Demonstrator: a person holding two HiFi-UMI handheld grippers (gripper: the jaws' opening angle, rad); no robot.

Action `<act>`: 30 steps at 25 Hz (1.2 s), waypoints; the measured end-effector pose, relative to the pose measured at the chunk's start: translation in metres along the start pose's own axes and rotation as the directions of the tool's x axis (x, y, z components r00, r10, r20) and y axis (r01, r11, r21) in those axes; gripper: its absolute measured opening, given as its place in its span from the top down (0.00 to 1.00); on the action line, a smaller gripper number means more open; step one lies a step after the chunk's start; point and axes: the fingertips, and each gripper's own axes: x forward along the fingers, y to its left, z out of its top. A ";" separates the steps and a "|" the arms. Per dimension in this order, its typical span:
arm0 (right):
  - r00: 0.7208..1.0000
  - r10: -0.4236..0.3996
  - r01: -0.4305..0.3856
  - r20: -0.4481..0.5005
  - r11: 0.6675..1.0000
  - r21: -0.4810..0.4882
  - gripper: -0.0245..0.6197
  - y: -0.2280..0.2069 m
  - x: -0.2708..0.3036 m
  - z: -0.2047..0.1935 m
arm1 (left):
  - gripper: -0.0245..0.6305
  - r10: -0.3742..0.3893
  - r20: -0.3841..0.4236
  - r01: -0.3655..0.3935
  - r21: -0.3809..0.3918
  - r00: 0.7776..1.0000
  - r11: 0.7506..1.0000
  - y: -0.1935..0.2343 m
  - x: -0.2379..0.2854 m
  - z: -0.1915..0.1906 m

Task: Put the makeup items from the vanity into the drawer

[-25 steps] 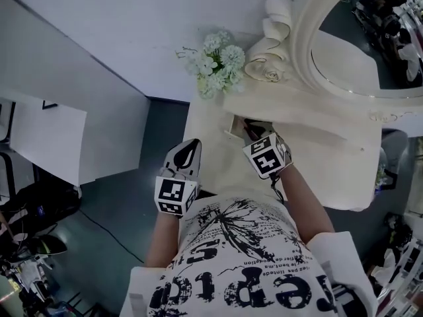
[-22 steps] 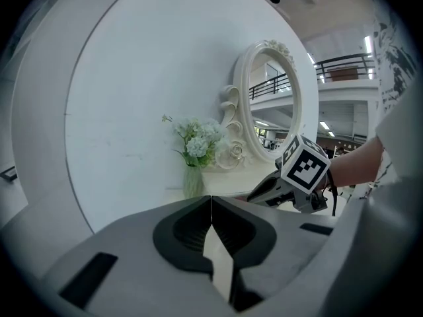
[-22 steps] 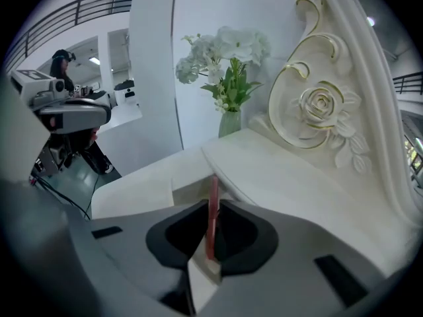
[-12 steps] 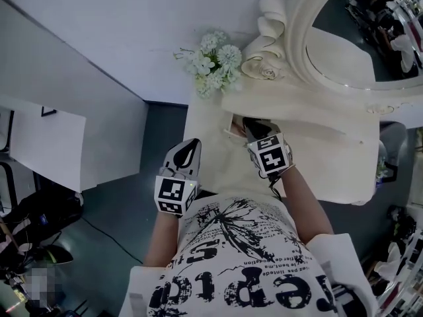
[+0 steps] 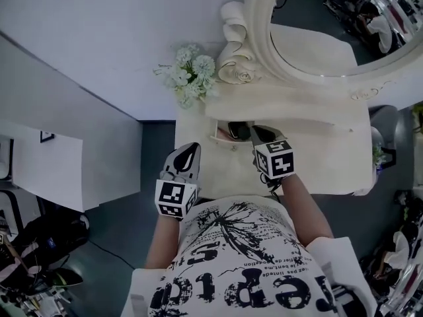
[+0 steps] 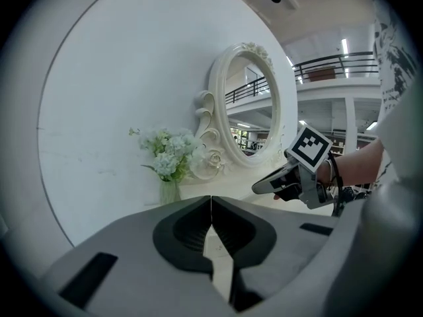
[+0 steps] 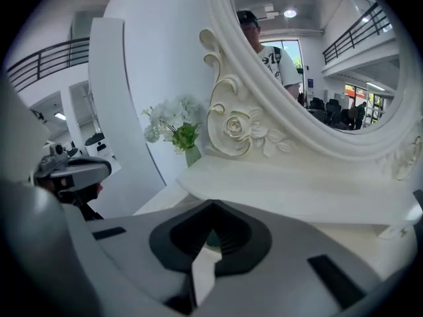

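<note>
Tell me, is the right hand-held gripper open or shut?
Shut. On the right hand-held gripper the two jaws meet at their tips, with nothing held between them.

- Your left claw [image 6: 211, 210] had a smooth, matt grey plastic shell, and the pads inside it were darker and finely ribbed.
- The worktop [image 5: 330, 157] in front of you looked like cream-painted board, smooth with a soft satin sheen.
- The mirror frame [image 7: 238, 127] was carved in scrolls and roses and finished in glossy cream.
- The mirror glass [image 5: 317, 45] was polished and brightly reflective.
- The flowers [image 5: 188, 78] looked soft and matt, and their vase [image 6: 168, 191] looked like clear glass.
- The wall [image 5: 99, 32] behind was plain, matt white and smooth.
- Your shirt [image 5: 244, 263] was white cloth with a flat black print.
</note>
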 end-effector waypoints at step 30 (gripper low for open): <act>0.854 0.015 0.026 0.521 0.997 -0.072 0.94 -0.051 -0.130 0.056 | 0.93 -0.077 0.156 0.060 0.110 0.985 0.992 -0.070 0.047 0.091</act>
